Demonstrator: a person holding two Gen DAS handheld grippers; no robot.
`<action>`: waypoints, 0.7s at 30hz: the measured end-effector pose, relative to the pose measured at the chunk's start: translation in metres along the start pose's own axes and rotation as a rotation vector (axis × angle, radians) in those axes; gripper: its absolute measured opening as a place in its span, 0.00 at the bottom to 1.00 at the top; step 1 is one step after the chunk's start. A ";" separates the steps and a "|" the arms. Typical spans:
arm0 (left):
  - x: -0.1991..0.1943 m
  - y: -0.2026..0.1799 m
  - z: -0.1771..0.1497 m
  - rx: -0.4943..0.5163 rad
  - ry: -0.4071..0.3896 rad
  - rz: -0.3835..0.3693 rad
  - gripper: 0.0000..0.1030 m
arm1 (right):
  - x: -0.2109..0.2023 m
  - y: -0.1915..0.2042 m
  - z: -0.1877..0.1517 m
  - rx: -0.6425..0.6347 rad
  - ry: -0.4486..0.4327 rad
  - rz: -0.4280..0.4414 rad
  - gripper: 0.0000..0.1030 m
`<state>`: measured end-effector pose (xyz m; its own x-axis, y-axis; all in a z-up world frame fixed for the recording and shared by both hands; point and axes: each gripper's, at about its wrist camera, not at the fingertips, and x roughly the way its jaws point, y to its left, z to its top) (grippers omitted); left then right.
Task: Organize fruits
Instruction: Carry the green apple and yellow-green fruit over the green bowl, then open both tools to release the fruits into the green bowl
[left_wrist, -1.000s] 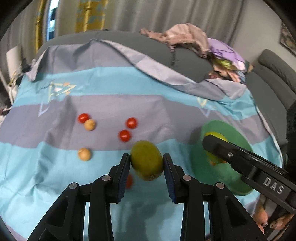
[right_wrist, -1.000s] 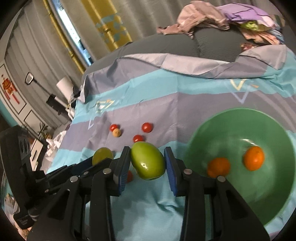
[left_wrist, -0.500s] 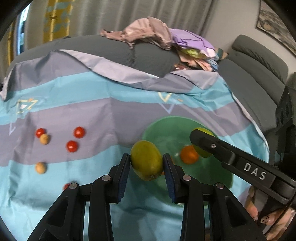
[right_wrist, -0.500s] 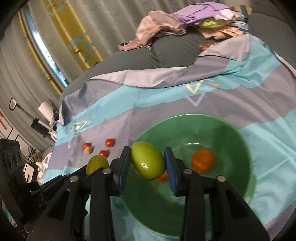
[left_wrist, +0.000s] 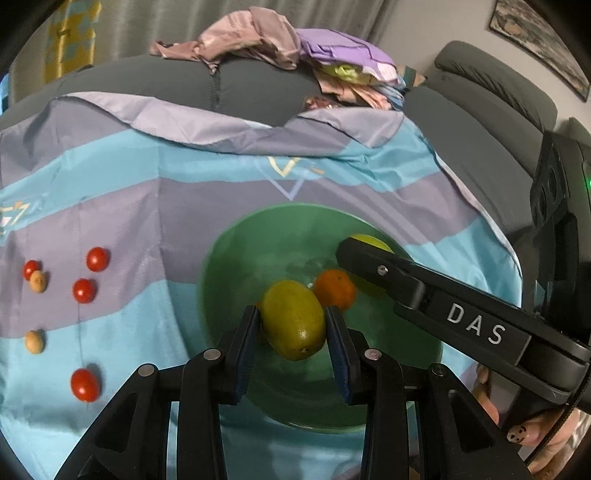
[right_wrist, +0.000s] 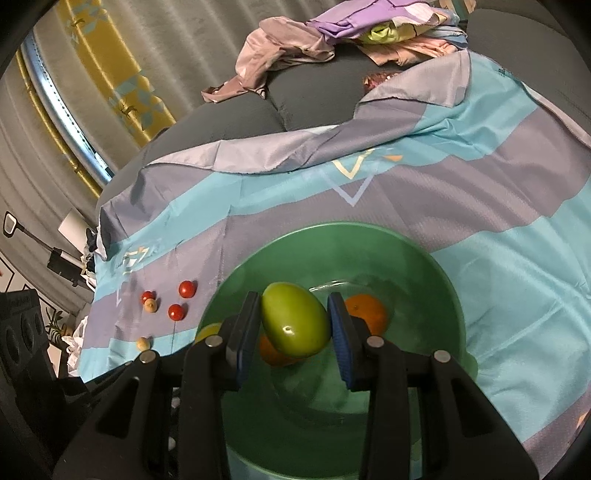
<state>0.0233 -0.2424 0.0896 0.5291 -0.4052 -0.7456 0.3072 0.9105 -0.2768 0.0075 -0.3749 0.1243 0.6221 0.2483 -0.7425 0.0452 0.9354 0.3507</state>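
Green plastic forms the bowl (left_wrist: 221, 258) that sits on a striped blue-and-grey cloth (left_wrist: 147, 173) spread over a grey sofa (left_wrist: 258, 92). Both tongs hang above this bowl, each closed on a fruit.

The left tongs (left_wrist: 293, 325) clamp a yellow-green mango (left_wrist: 293, 319) between their blue pads, over the bowl's near-left part. The right tongs (right_wrist: 293, 323) squeeze a brighter green mango (right_wrist: 295, 319) over the bowl's middle; in the left wrist view they (left_wrist: 364, 258) reach in from the right edge, their fruit mostly hidden behind the black finger marked DAS.

Inside the bowl lie two oranges: one (right_wrist: 365, 314) just right of the green mango, another (right_wrist: 273, 350) partly hidden beneath it. Whether either held fruit touches the oranges cannot be told.

On the cloth toward its left edge, well apart from the bowl, lie scattered small fruits: four cherry tomatoes (left_wrist: 98, 258) (left_wrist: 84, 290) (left_wrist: 31, 268) (left_wrist: 85, 384) and two tan round fruits (left_wrist: 37, 281) (left_wrist: 34, 341). One tan fruit touches the leftmost tomato.

A heap of crumpled clothes (left_wrist: 280, 48) rests along the sofa's far edge, beyond the cloth.
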 end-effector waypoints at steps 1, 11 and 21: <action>0.002 -0.001 -0.001 0.000 0.008 -0.004 0.35 | 0.001 -0.001 0.000 0.003 0.005 0.001 0.37; 0.009 -0.006 -0.003 0.001 0.046 -0.026 0.35 | 0.012 -0.002 -0.001 0.004 0.044 0.009 0.37; 0.013 -0.003 -0.004 -0.030 0.073 -0.031 0.35 | 0.016 -0.002 -0.002 0.011 0.064 -0.015 0.37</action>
<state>0.0260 -0.2503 0.0785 0.4602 -0.4273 -0.7782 0.2983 0.9000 -0.3178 0.0152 -0.3725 0.1104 0.5696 0.2500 -0.7830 0.0629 0.9366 0.3448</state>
